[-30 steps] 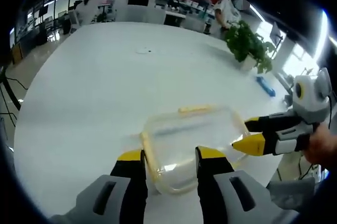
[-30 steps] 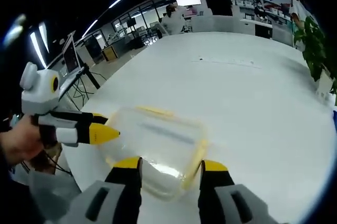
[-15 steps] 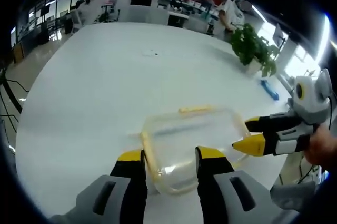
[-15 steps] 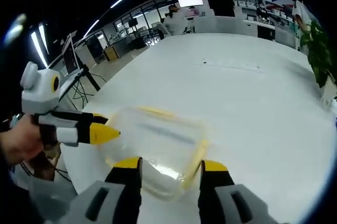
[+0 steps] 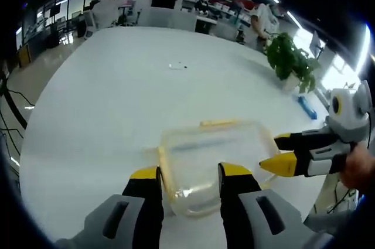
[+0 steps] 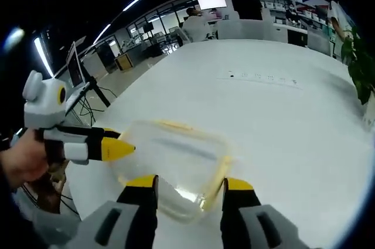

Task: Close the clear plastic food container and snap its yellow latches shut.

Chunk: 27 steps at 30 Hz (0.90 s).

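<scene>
White round table (image 5: 105, 102), open office behind. Item: clear container (image 5: 214, 158), lid seated, near my edge; light, stiff, slick, so I press the yellow latches (image 5: 218, 123) at the rim. Left gripper (image 5: 188, 174) and right gripper (image 6: 188, 183) both spread, straddling opposite corners.

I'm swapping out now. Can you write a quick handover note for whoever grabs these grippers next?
Left gripper: open, jaws straddling the container's near left corner and yellow left latch.
Right gripper: open, jaws straddling the near right corner and right latch.
Container sits near the table edge, lid apparently on.
Whether any latch is snapped, I cannot tell.
Left: press down each yellow latch, including the far one.
</scene>
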Each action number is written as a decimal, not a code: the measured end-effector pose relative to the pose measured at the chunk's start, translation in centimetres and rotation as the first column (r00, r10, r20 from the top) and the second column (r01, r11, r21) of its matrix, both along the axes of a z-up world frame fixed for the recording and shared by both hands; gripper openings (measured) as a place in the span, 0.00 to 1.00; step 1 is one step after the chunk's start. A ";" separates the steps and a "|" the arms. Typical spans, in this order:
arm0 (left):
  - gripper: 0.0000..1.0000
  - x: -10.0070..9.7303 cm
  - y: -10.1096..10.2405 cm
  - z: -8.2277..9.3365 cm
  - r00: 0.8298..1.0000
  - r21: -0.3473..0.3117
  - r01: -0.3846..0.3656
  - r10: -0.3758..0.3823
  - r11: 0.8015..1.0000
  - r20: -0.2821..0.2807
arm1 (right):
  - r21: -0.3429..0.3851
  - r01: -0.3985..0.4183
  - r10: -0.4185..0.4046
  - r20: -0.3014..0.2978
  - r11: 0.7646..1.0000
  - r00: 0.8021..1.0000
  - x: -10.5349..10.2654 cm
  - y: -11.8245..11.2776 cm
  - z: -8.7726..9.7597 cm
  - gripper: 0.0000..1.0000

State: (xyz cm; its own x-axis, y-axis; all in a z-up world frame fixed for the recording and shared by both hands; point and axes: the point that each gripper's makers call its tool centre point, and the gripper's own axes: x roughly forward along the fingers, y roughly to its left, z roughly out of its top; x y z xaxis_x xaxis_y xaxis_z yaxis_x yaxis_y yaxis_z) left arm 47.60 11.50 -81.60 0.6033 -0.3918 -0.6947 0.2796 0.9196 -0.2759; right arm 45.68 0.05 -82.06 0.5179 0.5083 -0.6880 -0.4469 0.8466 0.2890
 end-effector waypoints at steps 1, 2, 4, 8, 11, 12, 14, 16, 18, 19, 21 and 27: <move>0.35 0.3 0.1 0.0 1.000 0.001 -0.002 0.002 1.000 -0.001 | 0.001 -0.002 0.002 0.001 1.000 1.000 0.3 0.1 0.0 0.40; 0.35 0.4 0.2 0.0 1.000 0.001 -0.002 0.002 1.000 0.000 | 0.001 -0.003 0.003 0.001 1.000 1.000 0.5 0.2 0.0 0.40; 0.35 0.6 0.2 0.0 1.000 0.000 -0.003 0.003 1.000 -0.001 | -0.002 -0.005 0.005 -0.002 1.000 1.000 0.9 0.3 0.1 0.40; 0.35 1.7 0.5 0.0 1.000 -0.004 -0.007 0.007 1.000 -0.006 | 0.002 -0.004 0.004 0.002 1.000 1.000 1.8 0.6 0.1 0.40; 0.36 2.4 0.7 -0.1 1.000 0.001 -0.019 0.019 1.000 -0.003 | 0.007 -0.002 0.002 0.009 1.000 1.000 2.5 0.8 0.0 0.40; 0.36 2.6 0.8 -0.1 1.000 0.002 -0.019 0.019 1.000 -0.001 | 0.009 -0.003 0.003 0.012 1.000 1.000 2.6 0.8 0.0 0.40; 0.36 2.6 0.7 0.0 1.000 0.002 -0.019 0.019 1.000 0.000 | 0.011 -0.004 0.004 0.014 1.000 1.000 2.8 0.8 0.1 0.40; 0.36 2.5 0.7 0.0 1.000 0.001 -0.020 0.020 1.000 0.002 | 0.013 -0.004 0.004 0.015 1.000 1.000 2.8 0.8 0.1 0.40; 0.36 2.5 0.7 0.0 1.000 0.001 -0.020 0.020 1.000 0.004 | 0.013 -0.004 0.004 0.015 1.000 1.000 2.8 0.8 0.1 0.40; 0.36 2.6 0.7 0.0 1.000 0.000 -0.019 0.019 1.000 0.003 | 0.014 -0.004 0.004 0.015 1.000 1.000 2.8 0.7 0.0 0.41; 0.36 2.5 0.7 0.0 1.000 0.001 -0.018 0.018 1.000 0.002 | 0.015 -0.003 0.003 0.017 1.000 1.000 2.8 0.7 0.0 0.41; 0.41 2.3 0.5 -0.1 0.999 0.007 0.031 -0.031 1.000 0.015 | 0.029 0.006 -0.007 0.023 1.000 1.000 2.8 0.7 0.0 0.41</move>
